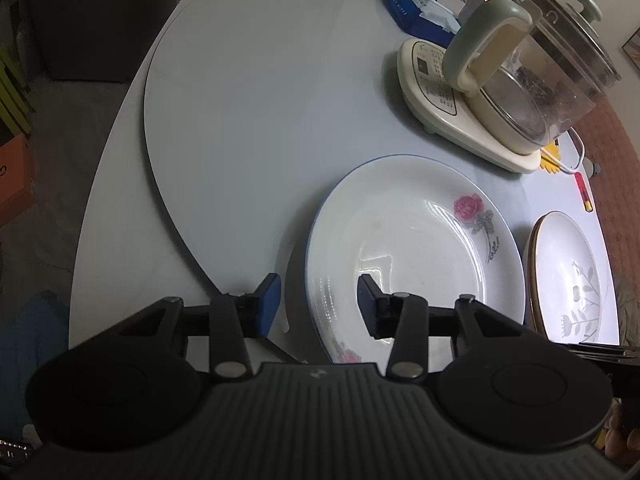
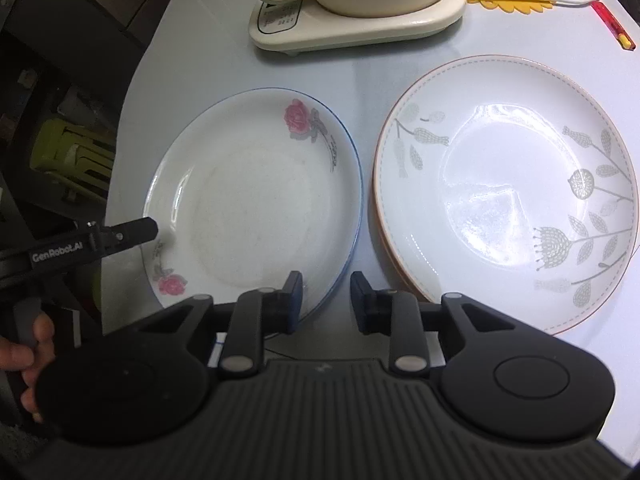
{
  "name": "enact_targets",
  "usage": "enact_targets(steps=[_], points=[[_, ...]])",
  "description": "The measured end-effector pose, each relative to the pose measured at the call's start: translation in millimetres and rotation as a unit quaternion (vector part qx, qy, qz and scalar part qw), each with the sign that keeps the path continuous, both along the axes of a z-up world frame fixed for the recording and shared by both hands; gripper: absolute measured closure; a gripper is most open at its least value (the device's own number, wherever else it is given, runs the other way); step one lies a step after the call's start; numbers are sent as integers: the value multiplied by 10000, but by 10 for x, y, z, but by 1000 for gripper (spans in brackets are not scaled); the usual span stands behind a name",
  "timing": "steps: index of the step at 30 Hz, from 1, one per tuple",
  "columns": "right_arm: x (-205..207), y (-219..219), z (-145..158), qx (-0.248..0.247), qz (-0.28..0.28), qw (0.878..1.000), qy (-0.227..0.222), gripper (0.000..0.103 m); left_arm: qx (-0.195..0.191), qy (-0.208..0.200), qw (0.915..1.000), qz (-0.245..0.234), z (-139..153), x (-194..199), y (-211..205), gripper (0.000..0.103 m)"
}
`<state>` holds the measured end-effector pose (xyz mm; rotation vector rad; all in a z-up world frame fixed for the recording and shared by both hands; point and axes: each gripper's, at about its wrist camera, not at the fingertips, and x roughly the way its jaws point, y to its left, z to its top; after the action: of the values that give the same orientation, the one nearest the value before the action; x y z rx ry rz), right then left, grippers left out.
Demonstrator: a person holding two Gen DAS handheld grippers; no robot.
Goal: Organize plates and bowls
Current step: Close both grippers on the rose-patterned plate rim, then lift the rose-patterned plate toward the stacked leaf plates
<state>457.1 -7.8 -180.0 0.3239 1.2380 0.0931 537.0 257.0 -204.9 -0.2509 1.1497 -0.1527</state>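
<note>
Both grippers straddle opposite rims of the rose plate [image 2: 256, 196] beside the leaf plate [image 2: 508, 192]; left gripper [image 1: 318, 304] and right gripper [image 2: 326, 300] gapped, not clamped yet; uneven squeeze = plate could tip/slide.

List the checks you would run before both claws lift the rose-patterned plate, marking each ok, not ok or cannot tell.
1. Left claw straddles the rose plate at its left rim: ok.
2. Right claw straddles the same plate's right rim: ok.
3. Pads pressing on the rim: not ok; both claws show gaps.
4. Right claw clear of the leaf plate beside it: cannot tell; they sit very close.
5. Kettle base apart from the rose plate: ok.
</note>
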Motion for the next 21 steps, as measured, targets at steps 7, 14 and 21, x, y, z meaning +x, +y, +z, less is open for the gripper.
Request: enact_targets(steps=[7, 14, 21], points=[[135, 31, -118, -108, -111, 9998, 107, 84, -173, 3, 9997, -142, -117, 145, -34, 68], [195, 33, -167, -134, -192, 9997, 63, 84, -166, -49, 9994, -297, -176, 246, -115, 71], [254, -1, -206, -41, -129, 9999, -70, 84, -162, -78, 9990, -411, -215, 315, -122, 71]])
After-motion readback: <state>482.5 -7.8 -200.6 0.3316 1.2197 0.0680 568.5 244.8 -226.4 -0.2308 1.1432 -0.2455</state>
